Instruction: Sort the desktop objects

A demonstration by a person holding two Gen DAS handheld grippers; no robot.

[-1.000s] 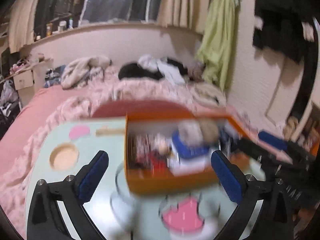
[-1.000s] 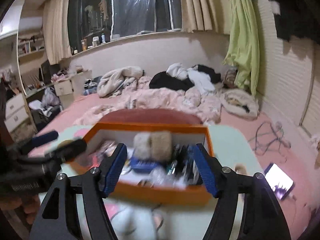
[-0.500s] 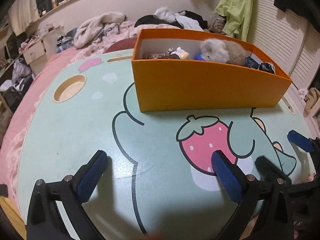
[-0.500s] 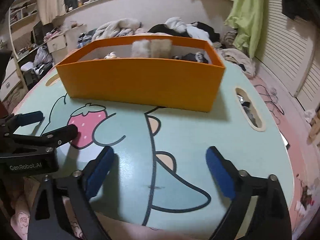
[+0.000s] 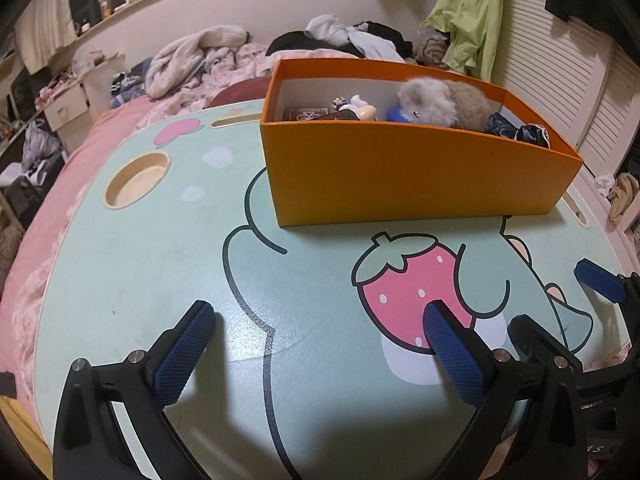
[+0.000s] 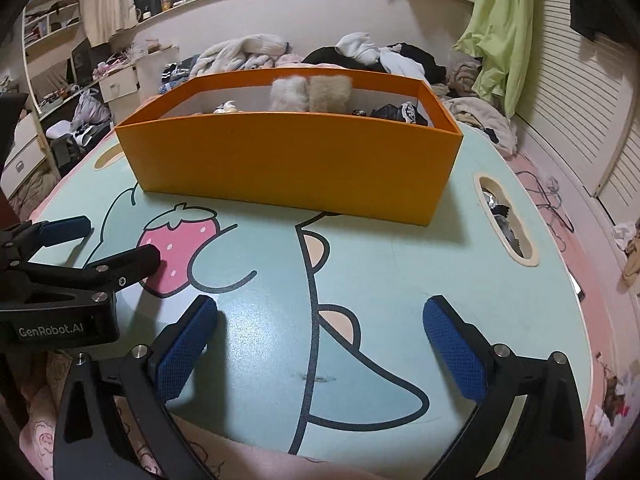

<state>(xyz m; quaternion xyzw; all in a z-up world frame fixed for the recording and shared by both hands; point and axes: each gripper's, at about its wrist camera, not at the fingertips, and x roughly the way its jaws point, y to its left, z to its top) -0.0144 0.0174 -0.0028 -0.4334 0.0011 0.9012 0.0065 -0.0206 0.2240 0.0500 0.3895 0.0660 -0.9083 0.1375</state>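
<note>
Hovering over mint cartoon-printed tabletop [image 5: 120,280] | left gripper [image 5: 320,332] jaws spread, empty | right gripper [image 6: 320,326] just opened wide, empty | orange cardboard box [image 6: 296,164] of oddments beyond

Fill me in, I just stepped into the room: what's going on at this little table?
A person is holding two grippers low over the cartoon-printed table, both empty. The left gripper has its jaws wide apart; the right gripper has just been opening its jaws, with nothing between them. The orange box sits farther back, already holding a furry toy and other small things. Neither gripper touches it.
</note>
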